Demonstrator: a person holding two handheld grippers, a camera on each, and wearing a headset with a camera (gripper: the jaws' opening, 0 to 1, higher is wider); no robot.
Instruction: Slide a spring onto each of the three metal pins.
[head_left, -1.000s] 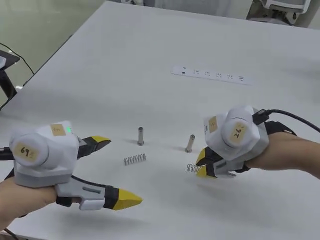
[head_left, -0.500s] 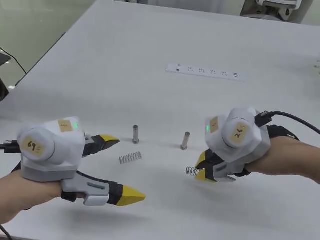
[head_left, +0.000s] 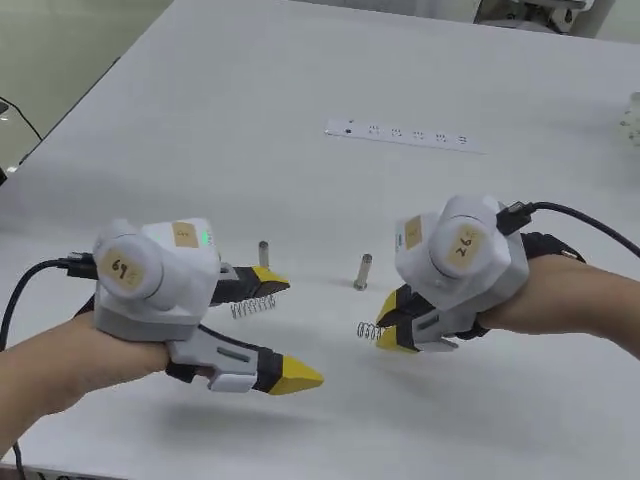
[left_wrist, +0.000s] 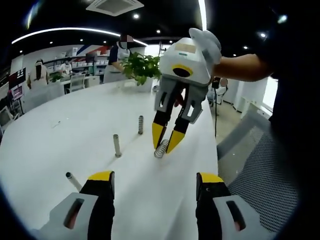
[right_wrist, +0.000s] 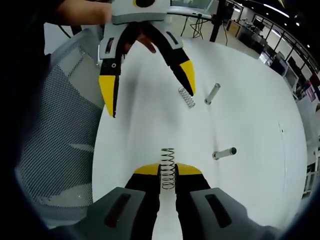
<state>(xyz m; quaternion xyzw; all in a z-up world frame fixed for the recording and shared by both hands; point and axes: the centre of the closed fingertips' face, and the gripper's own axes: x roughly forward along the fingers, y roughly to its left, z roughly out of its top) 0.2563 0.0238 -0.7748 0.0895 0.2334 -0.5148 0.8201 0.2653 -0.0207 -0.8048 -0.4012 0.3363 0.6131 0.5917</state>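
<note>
Two short metal pins (head_left: 264, 252) (head_left: 363, 270) stand upright on the white table (head_left: 300, 90). My right gripper (head_left: 392, 328) is shut on a small spring (head_left: 367, 330) just in front of the right pin; its own view shows the spring (right_wrist: 167, 172) pinched between the yellow tips and pointing forward. A second spring (head_left: 252, 305) lies loose on the table beside the upper jaw of my open left gripper (head_left: 285, 330). In the left gripper view, the right gripper (left_wrist: 167, 137) holds its spring (left_wrist: 161, 148) down to the table, near the two pins (left_wrist: 140, 125) (left_wrist: 116, 145).
A white power strip (head_left: 405, 135) lies farther back on the table. A mesh office chair (right_wrist: 60, 125) stands off the table's near edge. A potted plant (left_wrist: 142, 67) and people are far across the room. Open tabletop lies around the pins.
My left gripper has moved right and forward, up to the loose spring, still open. The right gripper stays shut on its spring in about the same place. The head camera shifted.
</note>
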